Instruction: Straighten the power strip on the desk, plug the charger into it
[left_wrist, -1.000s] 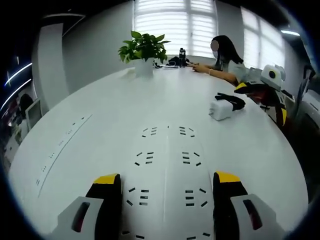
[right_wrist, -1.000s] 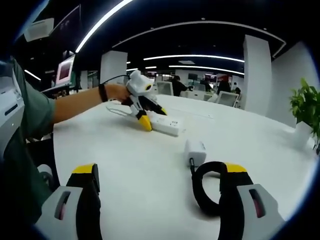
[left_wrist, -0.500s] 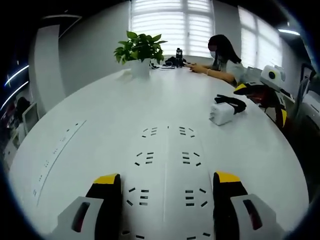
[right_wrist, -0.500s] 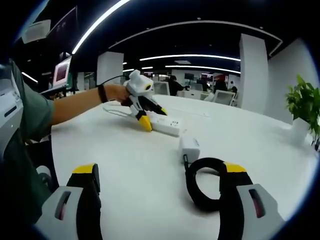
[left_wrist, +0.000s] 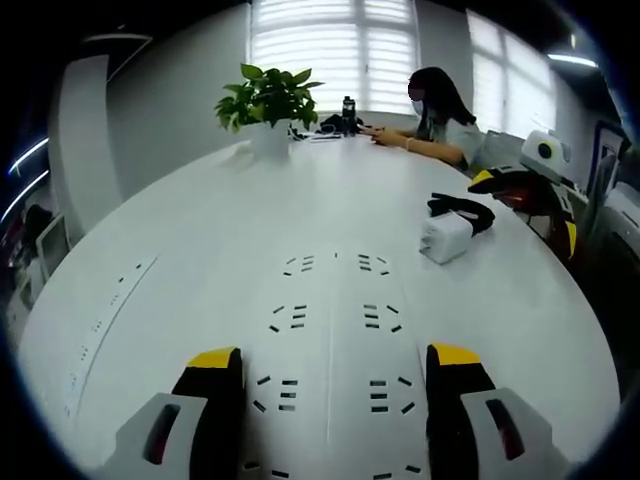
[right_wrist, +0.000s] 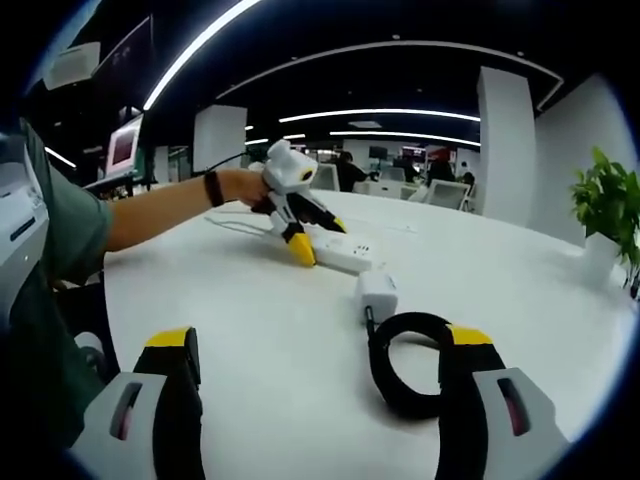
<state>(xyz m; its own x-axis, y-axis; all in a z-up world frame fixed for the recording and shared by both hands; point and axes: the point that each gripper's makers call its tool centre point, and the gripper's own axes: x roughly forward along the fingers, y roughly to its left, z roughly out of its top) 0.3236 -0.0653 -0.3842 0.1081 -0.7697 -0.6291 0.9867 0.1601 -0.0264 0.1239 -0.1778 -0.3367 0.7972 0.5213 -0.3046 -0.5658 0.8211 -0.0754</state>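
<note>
Apparently, the strip (right_wrist: 345, 254) is bracketed by the left gripper (right_wrist: 318, 240), jaws spread astride its end, probably to be squared. Just beside it the charger (right_wrist: 377, 294) lies, cable (right_wrist: 405, 362) coiled against the right gripper (right_wrist: 318, 375), spread and empty.

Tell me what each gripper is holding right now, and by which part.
The left gripper straddles one end of the white power strip, jaws on either side; whether it is clamped cannot be told. The right gripper holds nothing; the white charger and its coiled black cable lie loose.
</note>
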